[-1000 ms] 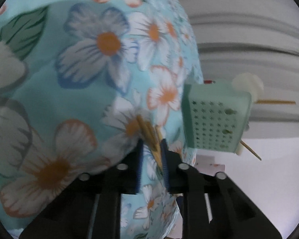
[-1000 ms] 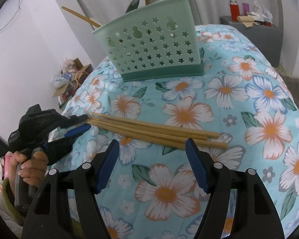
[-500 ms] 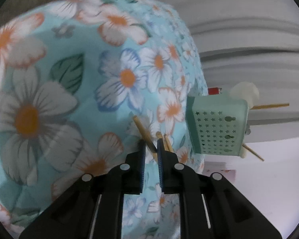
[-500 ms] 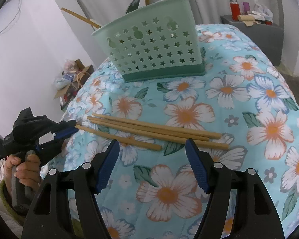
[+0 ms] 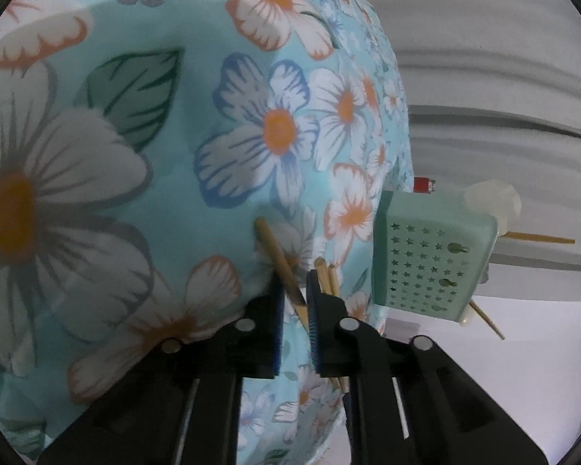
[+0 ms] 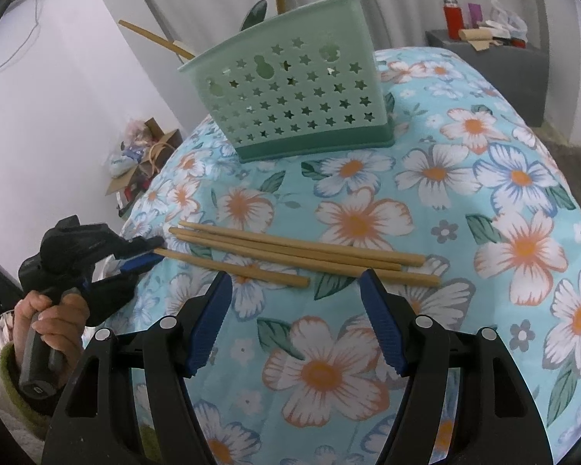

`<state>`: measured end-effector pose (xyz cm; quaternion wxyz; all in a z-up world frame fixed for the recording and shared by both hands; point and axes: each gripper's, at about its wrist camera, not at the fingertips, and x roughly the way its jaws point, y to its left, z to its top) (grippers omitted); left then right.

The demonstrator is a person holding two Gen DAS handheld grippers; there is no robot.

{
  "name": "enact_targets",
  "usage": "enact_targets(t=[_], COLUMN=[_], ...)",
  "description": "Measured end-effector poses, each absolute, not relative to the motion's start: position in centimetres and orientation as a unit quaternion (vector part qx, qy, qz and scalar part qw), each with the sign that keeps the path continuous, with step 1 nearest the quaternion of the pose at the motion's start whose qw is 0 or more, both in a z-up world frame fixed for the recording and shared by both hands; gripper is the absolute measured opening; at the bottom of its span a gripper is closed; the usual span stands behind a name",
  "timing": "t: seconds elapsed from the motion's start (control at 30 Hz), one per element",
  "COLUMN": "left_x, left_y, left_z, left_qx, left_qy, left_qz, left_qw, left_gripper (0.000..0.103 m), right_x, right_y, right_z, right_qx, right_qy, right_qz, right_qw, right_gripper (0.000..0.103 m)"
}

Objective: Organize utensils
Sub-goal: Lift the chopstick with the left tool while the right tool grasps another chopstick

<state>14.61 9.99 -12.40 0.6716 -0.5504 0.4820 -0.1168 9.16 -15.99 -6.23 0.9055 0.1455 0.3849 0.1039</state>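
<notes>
Four wooden chopsticks point(image 6: 290, 252) lay side by side on the flowery blue cloth point(image 6: 484, 178). One chopstick point(image 6: 232, 267) sat a bit apart from the other three, nearer the camera. The left gripper point(image 5: 293, 302) pinched the thin end of that chopstick between its blue pads, its jaws almost closed. A hand point(image 6: 46, 321) held the gripper's handle at the edge of the cloth. The right gripper point(image 6: 296, 325) hung above the cloth with its jaws wide apart and nothing in them. Behind the chopsticks stood a green basket point(image 6: 290, 93) with star holes, with some utensils standing in it.
</notes>
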Motion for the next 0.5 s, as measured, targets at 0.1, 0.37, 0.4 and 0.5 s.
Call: enact_targets(t=[0.1, 0.37, 0.4, 0.5], left_x=[14.3, 13.5, 13.3, 12.7], left_y=[9.8, 10.0, 10.2, 10.5], left_z=[-11.6, -5.7, -4.9, -2.6], left_qx=[-0.524, -0.433, -0.423, -0.392], left_qy=[0.471, 0.392, 0.383, 0.353], left_qz=[-0.124, -0.195, -0.202, -0.225], left_qw=[0.698, 0.788, 0.796, 0.819], left_gripper=[0.01, 0.008, 0.008, 0.007], right_x=[8.9, 8.4, 8.6, 9.3], right_y=[-16.1, -16.0, -15.8, -15.0], right_z=[-5.8, -3.2, -2.7, -1.7], right_qx=[0.142, 0.111, 0.101, 0.072], right_qy=[0.377, 0.335, 0.33, 0.322], right_qz=[0.103, 0.111, 0.116, 0.134], right_qw=[0.909, 0.929, 0.931, 0.934], right_gripper=[0.064, 0.052, 0.05, 0.044])
